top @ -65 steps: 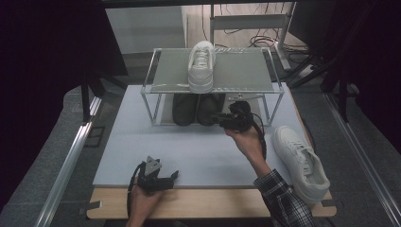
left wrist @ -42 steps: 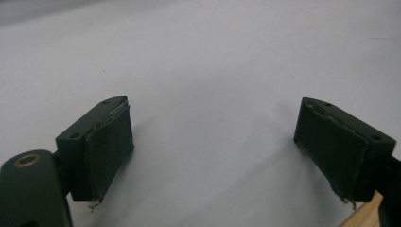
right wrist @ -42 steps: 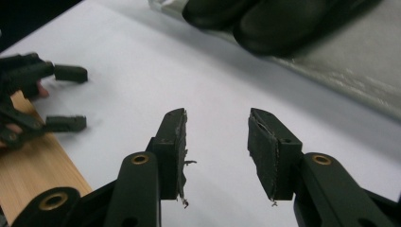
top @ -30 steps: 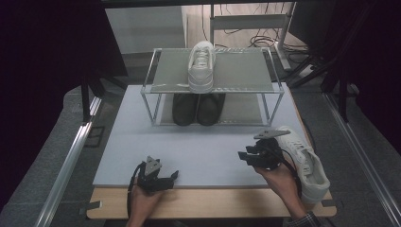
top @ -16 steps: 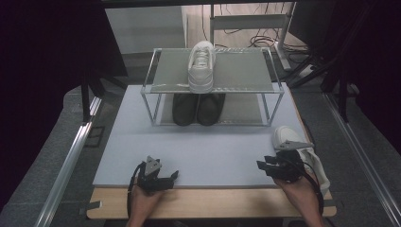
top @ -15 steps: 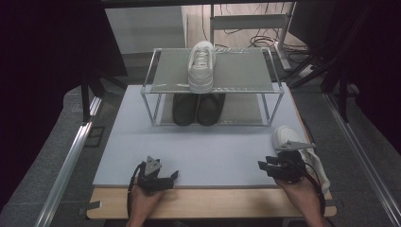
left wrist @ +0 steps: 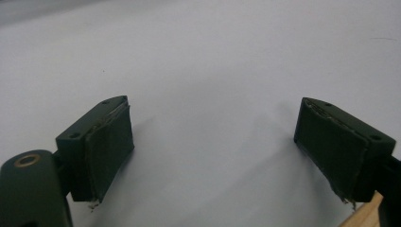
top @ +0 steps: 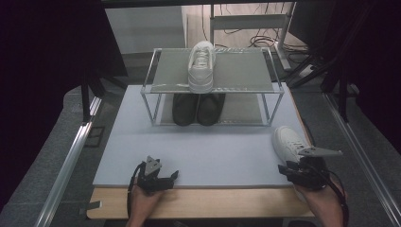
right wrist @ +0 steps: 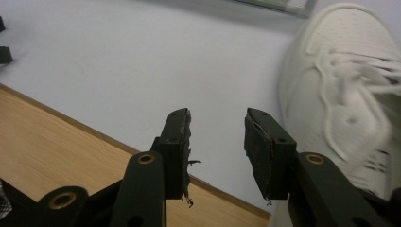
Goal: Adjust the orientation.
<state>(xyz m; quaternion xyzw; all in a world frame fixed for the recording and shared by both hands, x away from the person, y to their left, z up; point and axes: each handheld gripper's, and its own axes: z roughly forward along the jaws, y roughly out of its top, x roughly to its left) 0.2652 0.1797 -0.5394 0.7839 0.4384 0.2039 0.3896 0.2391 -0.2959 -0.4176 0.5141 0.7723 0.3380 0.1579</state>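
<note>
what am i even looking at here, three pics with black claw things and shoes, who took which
A person sits at a table holding hand-held tongs in each hand. The high view looks down from above: the left tongs and the right tongs rest near the table's front edge. The other two pictures come from cameras riding on the tongs themselves. A white shoe sits atop a rack, two dark shoes under it, and another white shoe lies beside the right tongs. Both tongs are open, holding nothing.
</note>
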